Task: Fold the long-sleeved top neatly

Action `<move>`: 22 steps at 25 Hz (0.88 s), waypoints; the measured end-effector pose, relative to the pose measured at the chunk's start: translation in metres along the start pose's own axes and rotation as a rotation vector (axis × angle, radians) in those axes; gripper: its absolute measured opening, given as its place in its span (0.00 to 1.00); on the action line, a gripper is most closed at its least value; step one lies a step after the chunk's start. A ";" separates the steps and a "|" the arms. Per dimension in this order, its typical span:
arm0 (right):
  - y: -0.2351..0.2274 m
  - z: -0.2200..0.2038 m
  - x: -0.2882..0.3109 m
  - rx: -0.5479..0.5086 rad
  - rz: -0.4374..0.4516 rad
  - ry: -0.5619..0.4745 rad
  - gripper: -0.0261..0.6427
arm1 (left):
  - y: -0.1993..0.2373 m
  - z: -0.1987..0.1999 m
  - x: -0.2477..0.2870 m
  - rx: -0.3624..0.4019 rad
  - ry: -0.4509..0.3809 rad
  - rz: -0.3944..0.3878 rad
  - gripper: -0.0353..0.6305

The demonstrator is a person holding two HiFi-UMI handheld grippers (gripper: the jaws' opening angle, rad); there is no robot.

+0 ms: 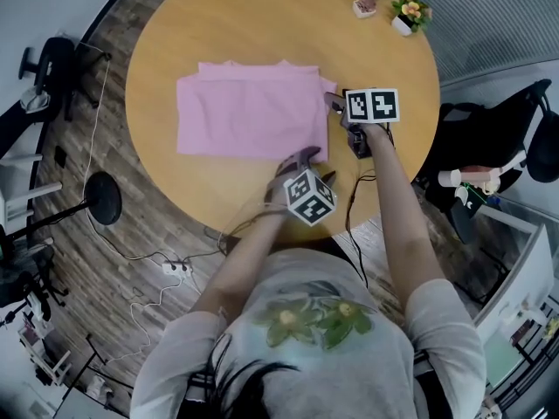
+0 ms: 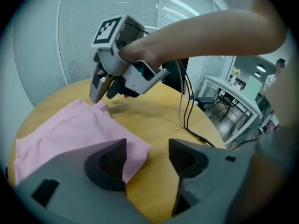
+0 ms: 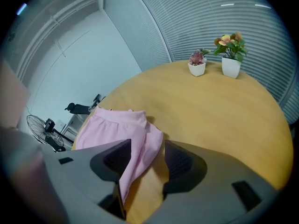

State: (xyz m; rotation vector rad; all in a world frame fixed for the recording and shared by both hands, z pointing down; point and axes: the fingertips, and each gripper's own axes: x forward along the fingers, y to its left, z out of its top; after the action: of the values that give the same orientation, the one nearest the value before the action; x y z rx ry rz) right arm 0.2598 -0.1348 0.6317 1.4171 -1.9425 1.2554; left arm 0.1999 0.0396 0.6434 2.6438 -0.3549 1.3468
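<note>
Across table (image 1: 262,24) lies pink top (image 1: 249,112), lengthwise, right end at both tongs. Spread right gripper (image 3: 147,160) straddles far corner; spread left gripper (image 2: 147,157) sits beside near corner.

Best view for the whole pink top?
Head view: the pink top shows nearly whole from above. Left gripper view gives part behind a jaw; right gripper view just one end between its jaws.
</note>
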 end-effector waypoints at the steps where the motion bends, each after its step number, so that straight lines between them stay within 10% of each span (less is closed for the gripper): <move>1: -0.001 0.001 0.003 -0.001 -0.002 0.004 0.37 | 0.000 -0.003 0.004 -0.007 0.016 -0.006 0.48; 11: -0.004 -0.008 0.031 -0.034 -0.030 0.071 0.37 | 0.006 -0.021 0.024 0.000 0.103 -0.011 0.38; 15: -0.009 -0.010 0.032 -0.066 -0.075 0.078 0.26 | 0.010 -0.023 0.023 -0.022 0.095 0.017 0.34; 17: -0.007 -0.012 0.033 -0.071 -0.064 0.086 0.20 | 0.018 -0.025 0.021 -0.034 0.094 0.066 0.12; 22: -0.002 -0.012 0.032 -0.090 -0.070 0.083 0.11 | 0.022 -0.025 0.015 -0.091 0.090 0.056 0.11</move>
State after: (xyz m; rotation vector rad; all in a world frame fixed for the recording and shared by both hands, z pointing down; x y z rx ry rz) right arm 0.2472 -0.1420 0.6630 1.3547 -1.8542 1.1616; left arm 0.1826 0.0220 0.6713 2.5081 -0.4704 1.4249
